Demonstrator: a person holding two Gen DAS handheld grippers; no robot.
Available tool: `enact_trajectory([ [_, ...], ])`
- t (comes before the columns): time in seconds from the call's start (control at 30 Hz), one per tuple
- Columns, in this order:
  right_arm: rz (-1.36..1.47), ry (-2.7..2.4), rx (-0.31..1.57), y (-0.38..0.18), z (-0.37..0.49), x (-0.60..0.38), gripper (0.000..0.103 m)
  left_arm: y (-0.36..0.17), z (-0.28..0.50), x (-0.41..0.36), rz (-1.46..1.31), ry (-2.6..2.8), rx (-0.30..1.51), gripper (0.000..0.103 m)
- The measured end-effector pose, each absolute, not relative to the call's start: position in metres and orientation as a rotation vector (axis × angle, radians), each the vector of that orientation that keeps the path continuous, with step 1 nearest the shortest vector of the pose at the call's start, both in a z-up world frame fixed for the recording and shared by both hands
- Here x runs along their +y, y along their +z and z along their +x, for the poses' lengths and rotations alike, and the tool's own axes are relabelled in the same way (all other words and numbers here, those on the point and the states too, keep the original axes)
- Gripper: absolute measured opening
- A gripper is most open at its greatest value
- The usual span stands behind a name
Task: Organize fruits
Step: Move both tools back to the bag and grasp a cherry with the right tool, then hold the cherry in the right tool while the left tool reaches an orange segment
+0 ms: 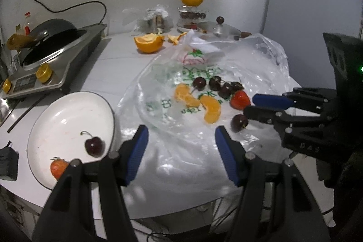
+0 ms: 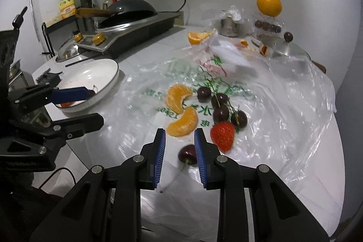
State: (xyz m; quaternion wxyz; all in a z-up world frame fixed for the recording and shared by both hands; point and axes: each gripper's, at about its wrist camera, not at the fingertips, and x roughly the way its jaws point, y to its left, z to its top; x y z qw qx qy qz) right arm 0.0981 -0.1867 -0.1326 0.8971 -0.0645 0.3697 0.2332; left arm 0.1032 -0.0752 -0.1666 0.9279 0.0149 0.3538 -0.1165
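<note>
The right gripper (image 2: 178, 130) has its fingers closed down to a narrow gap with nothing between them. Its right finger sits just beside a loose cherry (image 2: 187, 154) on the plastic bag (image 2: 283, 106), probably lined up to take that fruit next, though the gap looks too tight for it unless the fingers spread first. The left gripper (image 1: 180, 128) has its fingers parted wide and empty over the near edge of the bag, close to the white plate (image 1: 68, 106), likely ready to help or to steady the plastic. Beyond the right fingers lie 1 strawberry (image 2: 222, 136), 2 orange segments (image 2: 178, 98) and 4 stemmed cherries (image 2: 221, 111), all unsorted on the bag. The plate, on the counter (image 1: 113, 65) to the left, holds 1 cherry (image 1: 93, 146) and an orange-red piece (image 1: 58, 168), so sorting appears only begun.
</note>
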Motion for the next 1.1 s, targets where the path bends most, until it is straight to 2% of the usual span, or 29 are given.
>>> enact_trajectory([
  [0.17,-0.130,0.482,0.789,-0.145,0.101,-0.193,0.028,-0.172,0.105,-0.086,0.039,-0.241,0.744,0.063],
  [0.33,-0.126,0.499,0.814,-0.155,0.104,-0.194,0.035,-0.176,0.108,-0.090,0.050,-0.238,0.758,0.063],
  [0.7,-0.115,0.512,0.871,-0.174,0.118,-0.194,0.035,-0.177,0.112,-0.096,0.073,-0.227,0.767,0.063],
  [0.8,-0.123,0.519,0.878,-0.178,0.120,-0.193,0.030,-0.178,0.115,-0.099,0.080,-0.227,0.770,0.063],
  [1.1,-0.098,0.544,0.822,-0.161,0.116,-0.208,0.030,-0.177,0.126,-0.116,0.118,-0.237,0.767,0.063],
])
